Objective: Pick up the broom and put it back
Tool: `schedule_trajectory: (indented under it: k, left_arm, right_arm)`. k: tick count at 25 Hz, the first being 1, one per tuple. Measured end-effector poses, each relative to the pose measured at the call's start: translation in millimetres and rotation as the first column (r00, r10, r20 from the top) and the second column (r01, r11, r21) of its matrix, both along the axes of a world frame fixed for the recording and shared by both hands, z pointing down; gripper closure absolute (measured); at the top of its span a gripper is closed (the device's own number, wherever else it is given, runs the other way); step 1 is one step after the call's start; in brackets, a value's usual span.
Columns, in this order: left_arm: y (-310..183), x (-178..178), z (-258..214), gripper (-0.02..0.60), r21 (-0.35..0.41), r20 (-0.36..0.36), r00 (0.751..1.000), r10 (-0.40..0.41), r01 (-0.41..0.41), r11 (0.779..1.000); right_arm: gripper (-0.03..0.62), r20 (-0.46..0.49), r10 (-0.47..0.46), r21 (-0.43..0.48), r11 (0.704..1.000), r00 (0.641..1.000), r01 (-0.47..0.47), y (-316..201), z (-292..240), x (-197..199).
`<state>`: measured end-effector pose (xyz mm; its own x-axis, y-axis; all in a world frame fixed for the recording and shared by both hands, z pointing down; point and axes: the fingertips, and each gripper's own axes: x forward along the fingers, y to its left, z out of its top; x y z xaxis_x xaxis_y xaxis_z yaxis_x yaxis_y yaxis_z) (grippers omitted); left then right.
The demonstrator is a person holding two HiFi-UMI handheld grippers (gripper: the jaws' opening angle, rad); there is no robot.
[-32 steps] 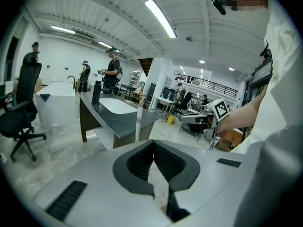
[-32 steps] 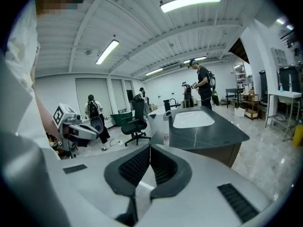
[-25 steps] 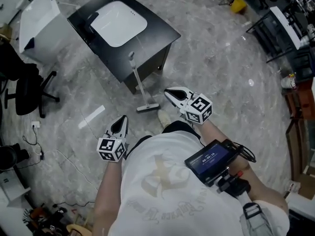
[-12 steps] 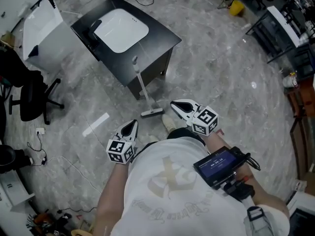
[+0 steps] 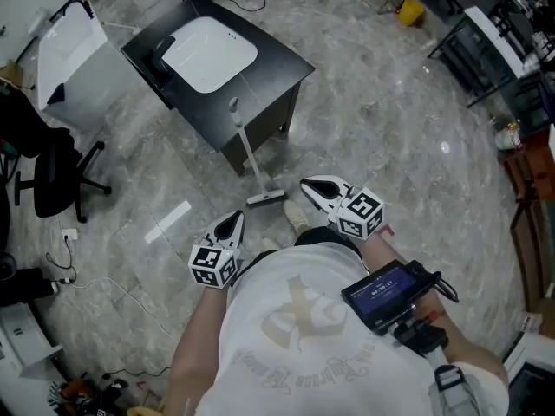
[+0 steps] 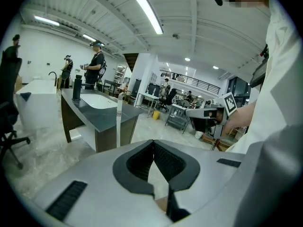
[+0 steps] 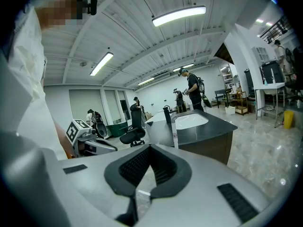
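The broom (image 5: 250,159) stands on the floor with its white handle leaning against the black counter (image 5: 286,59). Its flat head (image 5: 264,198) rests on the tiles. The left gripper (image 5: 232,219) hovers just below and left of the broom head, shut and empty. At about the same distance, to the right of the head, the right gripper (image 5: 305,183) is also shut with nothing in it. The left gripper view has the handle (image 6: 119,122) straight ahead above the closed jaw tips of the left gripper (image 6: 154,142). The right gripper view shows the handle (image 7: 174,138) beyond the right gripper (image 7: 150,146).
The counter holds a white sink basin (image 5: 208,46) with a dark tap (image 5: 156,59). A black office chair (image 5: 52,176) and a white tub (image 5: 69,46) stand at left. Cables (image 5: 95,276) lie on the floor. Racks (image 5: 512,42) line the right side. People stand far off.
Both grippers have drifted a little across the floor near the broom head, the left one to the right. They stay shut and empty. The broom has not moved.
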<state>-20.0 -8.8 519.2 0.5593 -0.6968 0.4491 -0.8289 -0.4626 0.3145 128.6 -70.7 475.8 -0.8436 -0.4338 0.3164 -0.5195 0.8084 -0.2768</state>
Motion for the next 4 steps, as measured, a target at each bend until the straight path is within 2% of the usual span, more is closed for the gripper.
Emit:
schedule_trajectory:
  k: [4]
  left_arm:
    - [4.3,1.4,0.7,0.569,0.001,-0.004,1.000,0.002,-0.002,1.000]
  right_arm:
    - [0.577,-0.001,0.001,-0.002,1.000,1.000,-0.001,4.9,0.7,0.3]
